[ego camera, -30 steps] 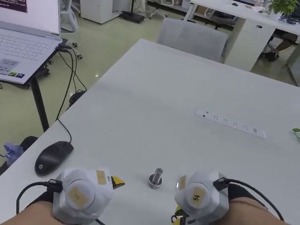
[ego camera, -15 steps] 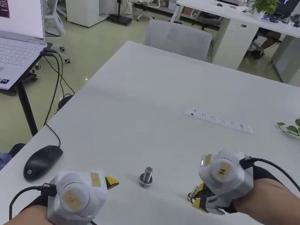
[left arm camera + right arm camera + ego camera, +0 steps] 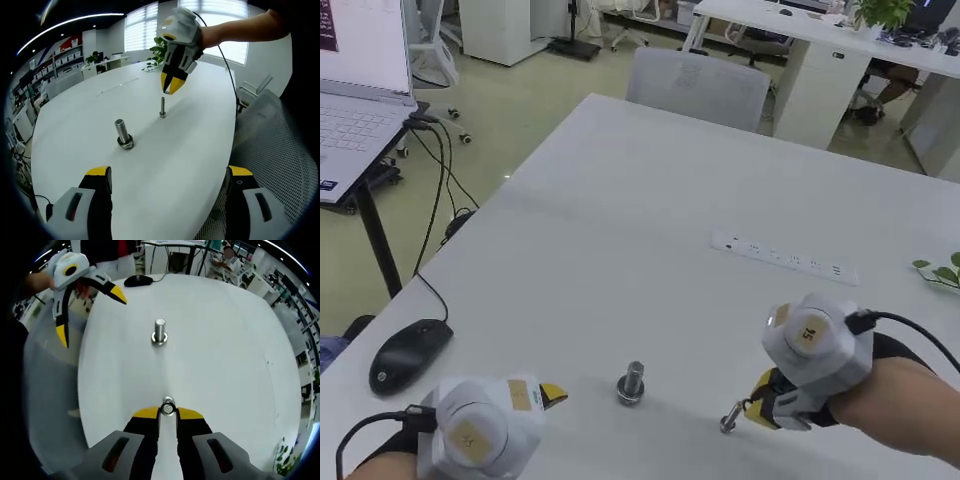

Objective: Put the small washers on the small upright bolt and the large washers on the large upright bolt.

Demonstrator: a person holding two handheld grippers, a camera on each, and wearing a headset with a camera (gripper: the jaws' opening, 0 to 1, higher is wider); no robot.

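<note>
The large upright bolt [image 3: 630, 384] [image 3: 123, 134] [image 3: 159, 331] stands near the table's front edge with a washer at its base. To its right is the small upright bolt [image 3: 728, 422] [image 3: 162, 107], thin and bare along its shaft. My right gripper [image 3: 758, 411] [image 3: 170, 91] [image 3: 168, 413] hangs just above that bolt's top, its jaws drawn nearly together, and the small bolt's top [image 3: 168, 405] shows in the slit between them. My left gripper [image 3: 552, 396] [image 3: 167, 172] [image 3: 92, 310] stands open left of the large bolt, holding nothing.
A black mouse [image 3: 408, 352] with its cable lies at the table's left edge. Further back on the white table [image 3: 650, 240] is a white power strip [image 3: 785, 258]. A grey chair [image 3: 695, 88] is at the far side, a laptop [image 3: 355, 110] on a stand at left.
My right gripper has moved right and lifted off the spot over the small bolt, which now shows beside its tips. The left gripper has stayed put. The head camera has shifted.
</note>
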